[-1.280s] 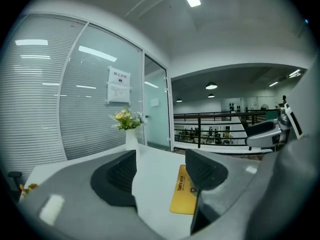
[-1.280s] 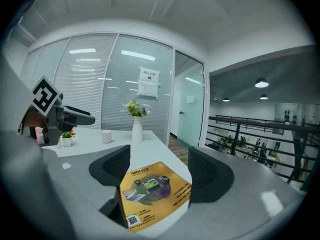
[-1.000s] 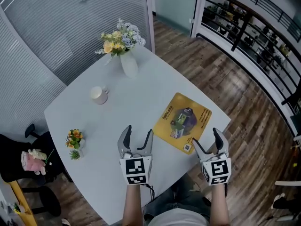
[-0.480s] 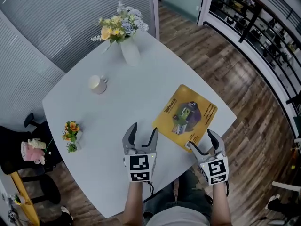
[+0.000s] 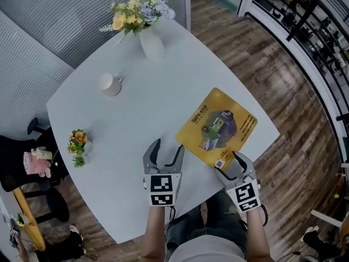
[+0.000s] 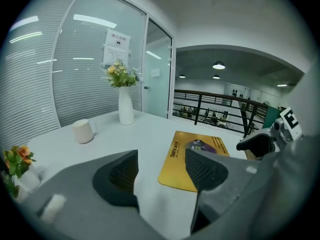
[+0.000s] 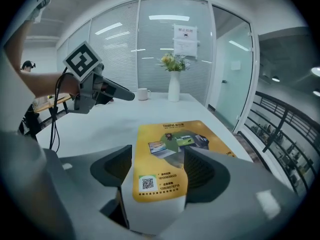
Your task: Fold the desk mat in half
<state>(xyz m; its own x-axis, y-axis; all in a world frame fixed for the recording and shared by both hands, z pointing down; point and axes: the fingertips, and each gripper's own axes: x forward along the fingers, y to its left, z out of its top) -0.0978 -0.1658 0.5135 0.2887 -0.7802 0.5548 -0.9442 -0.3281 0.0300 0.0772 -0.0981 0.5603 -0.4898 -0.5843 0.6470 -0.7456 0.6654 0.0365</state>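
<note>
The yellow desk mat (image 5: 218,125) lies flat near the right corner of the white table (image 5: 142,108), printed side up. My right gripper (image 5: 232,165) hovers at the mat's near corner. In the right gripper view the mat (image 7: 172,139) with its QR-code edge shows between the jaws of the right gripper (image 7: 157,171). Those jaws have just been closing a little, stay wide and do not press on the mat. My left gripper (image 5: 163,154) is open over bare table left of the mat. In the left gripper view the mat (image 6: 172,166) lies beyond the empty left gripper (image 6: 160,171).
A white vase of flowers (image 5: 151,42) stands at the table's far corner, a white mug (image 5: 110,84) left of it, and a small flower pot (image 5: 77,146) near the left edge. A dark chair with a pink toy (image 5: 35,165) sits off the left side.
Both grippers have come down toward the table. The right one has moved in over the mat's near corner, and its jaws look slightly narrower.
</note>
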